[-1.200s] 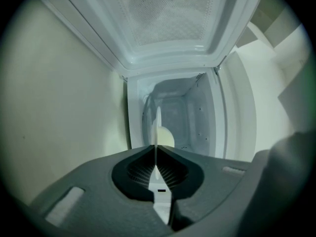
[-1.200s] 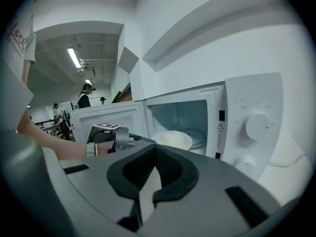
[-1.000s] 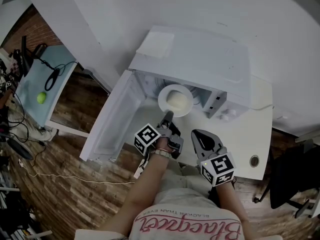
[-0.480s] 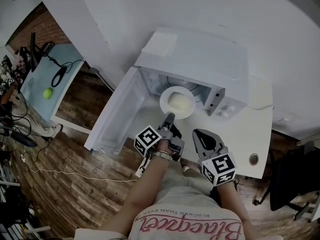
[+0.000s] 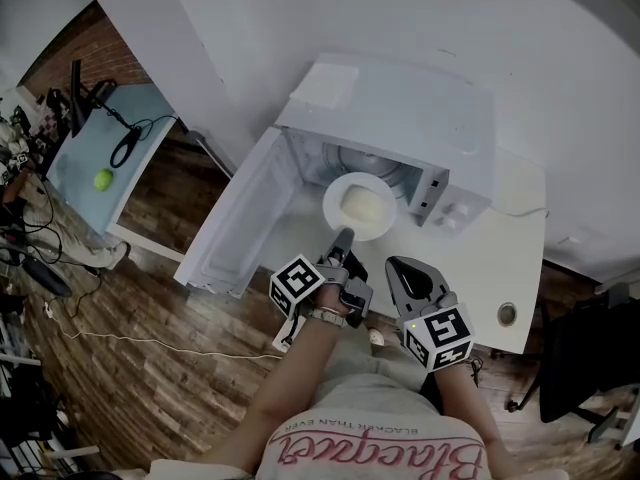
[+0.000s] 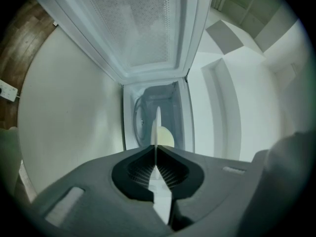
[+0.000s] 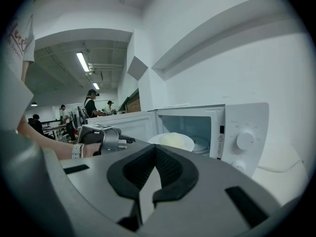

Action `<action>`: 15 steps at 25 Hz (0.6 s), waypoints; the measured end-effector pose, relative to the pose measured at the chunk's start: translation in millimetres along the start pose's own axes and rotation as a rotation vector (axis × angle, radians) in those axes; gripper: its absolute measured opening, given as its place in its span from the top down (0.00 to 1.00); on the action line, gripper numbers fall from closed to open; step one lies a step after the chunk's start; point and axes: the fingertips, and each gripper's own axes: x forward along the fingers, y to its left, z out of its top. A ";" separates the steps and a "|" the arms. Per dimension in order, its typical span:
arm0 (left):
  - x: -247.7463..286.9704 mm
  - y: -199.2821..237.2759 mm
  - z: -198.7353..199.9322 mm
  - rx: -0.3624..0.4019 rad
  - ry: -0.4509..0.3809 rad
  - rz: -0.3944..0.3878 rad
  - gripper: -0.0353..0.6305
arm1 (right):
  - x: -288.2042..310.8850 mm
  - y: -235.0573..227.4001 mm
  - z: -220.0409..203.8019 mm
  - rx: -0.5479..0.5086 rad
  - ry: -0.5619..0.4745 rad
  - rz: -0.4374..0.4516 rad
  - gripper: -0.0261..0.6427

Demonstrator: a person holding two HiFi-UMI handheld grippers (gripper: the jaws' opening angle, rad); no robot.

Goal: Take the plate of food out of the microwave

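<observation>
Head view: saw a white table [image 5: 505,268] carrying the white microwave [image 5: 410,118], with a pale blue desk [image 5: 95,153] well off to the microwave's left. Found the microwave's door [image 5: 245,223] swung wide open on its left side. Noted the plate [image 5: 385,223] held at the microwave's open mouth, just in front of the glass turntable [image 7: 206,143] inside. Caught the left gripper [image 5: 344,236] in front of the microwave, jaws pinching the plate's near rim; in the left gripper view, read that rim edge-on between the closed pads. Placed the right gripper [image 5: 395,265] just beside the left one, in front of the microwave's control panel, apart from the plate, jaws pressed together on nothing. Made out a pale mound of food [image 5: 362,206] in the plate's middle. Picked out a round dial [image 7: 245,139] on the microwave's right front, and a small green ball [image 5: 103,179] on the desk far to the microwave's left.
</observation>
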 end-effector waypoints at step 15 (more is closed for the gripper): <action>-12.3 -21.4 5.8 -0.034 -0.012 -0.006 0.92 | 2.4 -10.6 21.4 -0.010 -0.050 -0.017 0.94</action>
